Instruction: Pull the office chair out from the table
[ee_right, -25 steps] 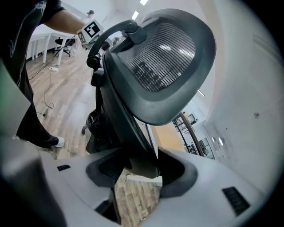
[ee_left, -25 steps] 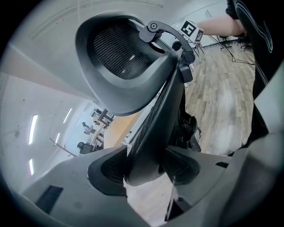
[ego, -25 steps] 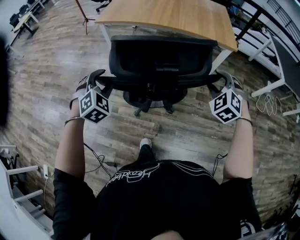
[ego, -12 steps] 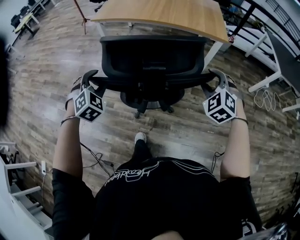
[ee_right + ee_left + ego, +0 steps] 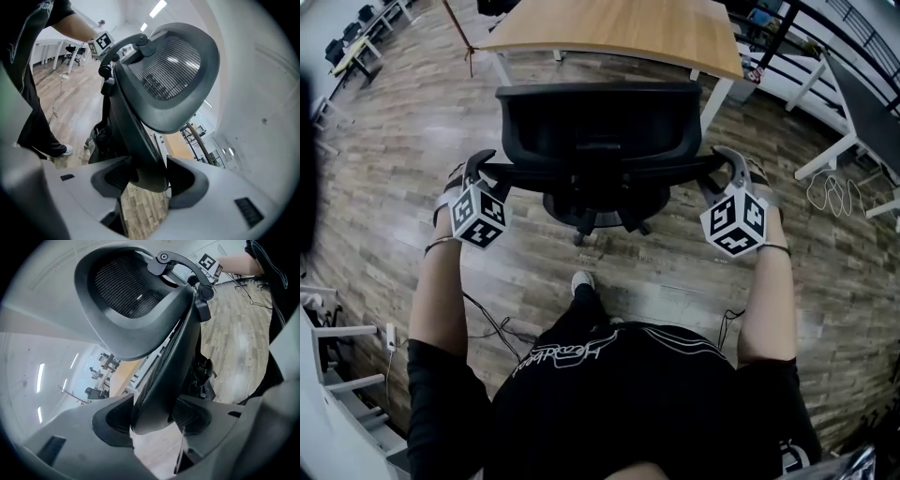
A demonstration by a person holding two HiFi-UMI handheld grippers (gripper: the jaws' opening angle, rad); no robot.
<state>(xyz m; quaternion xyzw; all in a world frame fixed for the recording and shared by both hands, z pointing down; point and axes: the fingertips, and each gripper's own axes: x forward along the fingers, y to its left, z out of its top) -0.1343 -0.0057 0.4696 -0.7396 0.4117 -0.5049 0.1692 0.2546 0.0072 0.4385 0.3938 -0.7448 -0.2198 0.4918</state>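
Observation:
The black office chair (image 5: pixel 598 131) stands on the wood floor just in front of the wooden table (image 5: pixel 628 23), its back toward me. My left gripper (image 5: pixel 481 163) is shut on the left edge of the chair's backrest (image 5: pixel 157 380), with the headrest (image 5: pixel 126 291) above. On the opposite side my right gripper (image 5: pixel 724 161) is shut on the right edge of the backrest (image 5: pixel 136 136). In both gripper views (image 5: pixel 152 420) (image 5: pixel 147 180) the frame's edge sits pinched between the two pads.
White desks (image 5: pixel 862 122) stand at the right with cables (image 5: pixel 834 192) on the floor. A dark stand (image 5: pixel 464 33) is at the upper left, a white frame (image 5: pixel 337 366) at the lower left. My shoe (image 5: pixel 581 279) and a floor cable (image 5: pixel 492 323) lie behind the chair.
The chair has rolled back from the table toward me, both grippers moving with it; its backrest top, earlier under the table edge, now shows free of it.

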